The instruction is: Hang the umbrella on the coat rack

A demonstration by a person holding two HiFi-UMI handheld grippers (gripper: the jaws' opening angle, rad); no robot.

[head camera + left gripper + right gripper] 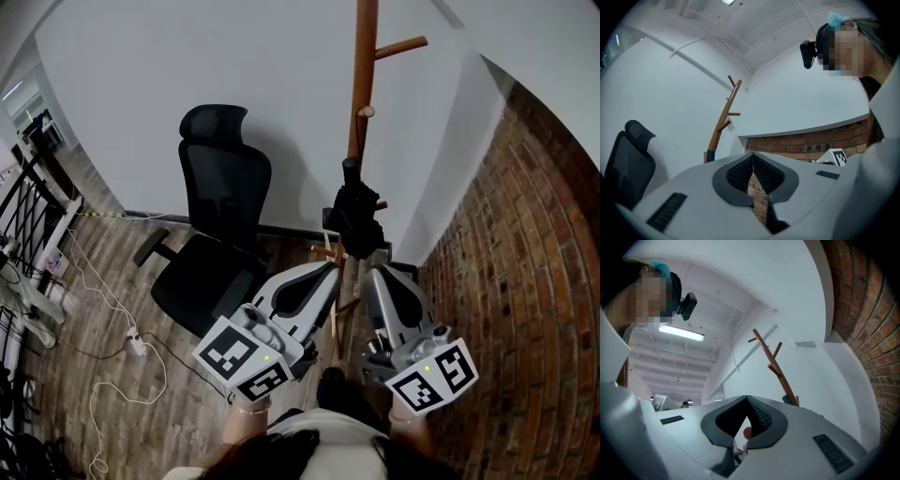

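Far left, the office chair (220, 234) is just sitting out of the way. The left tool (753, 154) is sitting pinched fully closed on nothing, low and near the person. In the middle, the black umbrella (356, 214) is hanging against the coat rack (362, 84) pole, seemingly off a low peg, apart from both tools. The right tool (747, 398) is sitting tip to tip too, empty. I'm guessing the hanging bit is done, so next is probably just checking it isn't slipping off.
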